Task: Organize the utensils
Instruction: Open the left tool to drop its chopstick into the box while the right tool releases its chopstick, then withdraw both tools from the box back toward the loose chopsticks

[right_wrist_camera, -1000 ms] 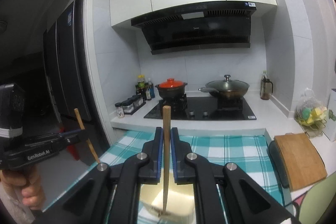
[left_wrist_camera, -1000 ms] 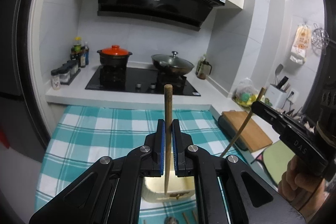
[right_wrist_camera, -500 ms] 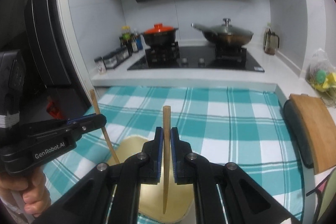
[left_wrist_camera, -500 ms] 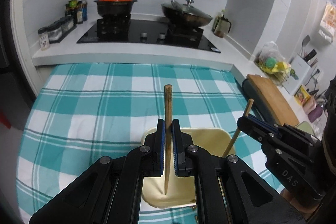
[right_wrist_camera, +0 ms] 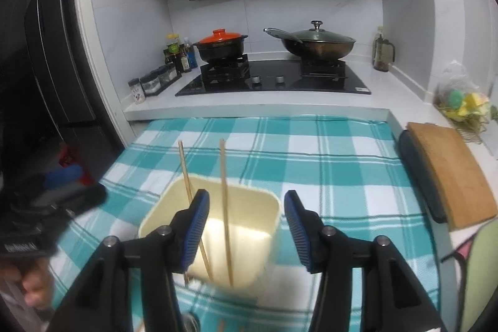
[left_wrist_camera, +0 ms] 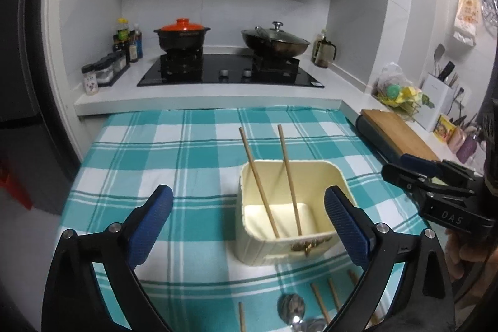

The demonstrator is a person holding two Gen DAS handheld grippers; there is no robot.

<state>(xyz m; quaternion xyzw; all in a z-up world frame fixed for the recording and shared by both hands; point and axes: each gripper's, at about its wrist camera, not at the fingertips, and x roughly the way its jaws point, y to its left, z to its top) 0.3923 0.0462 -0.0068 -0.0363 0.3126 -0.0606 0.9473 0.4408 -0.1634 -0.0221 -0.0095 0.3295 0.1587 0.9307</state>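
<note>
A cream utensil holder (left_wrist_camera: pixel 340 179) stands on the checked cloth, and it also shows in the right wrist view (right_wrist_camera: pixel 274 207). Two wooden chopsticks (left_wrist_camera: pixel 258 179) (left_wrist_camera: pixel 288 173) stand in it, leaning back-left; both show in the right wrist view (right_wrist_camera: pixel 186 173) (right_wrist_camera: pixel 224 195). My left gripper (left_wrist_camera: pixel 249 223) is open and empty, just in front and to the left of the holder. My right gripper (right_wrist_camera: pixel 246 226) is open and empty above the holder. More chopsticks (left_wrist_camera: pixel 320 301) and a metal spoon (left_wrist_camera: pixel 291 308) lie on the cloth in front of the holder.
The teal checked cloth (left_wrist_camera: pixel 174 151) covers the table. Behind it is a hob with an orange-lidded pot (left_wrist_camera: pixel 182 35) and a wok (left_wrist_camera: pixel 275 41). Spice jars (left_wrist_camera: pixel 102 72) stand at the left. A wooden cutting board (right_wrist_camera: pixel 451 170) lies at the right edge.
Both grippers opened and let go of their chopsticks, which now stand in the holder. Both grippers drew back from the holder.
</note>
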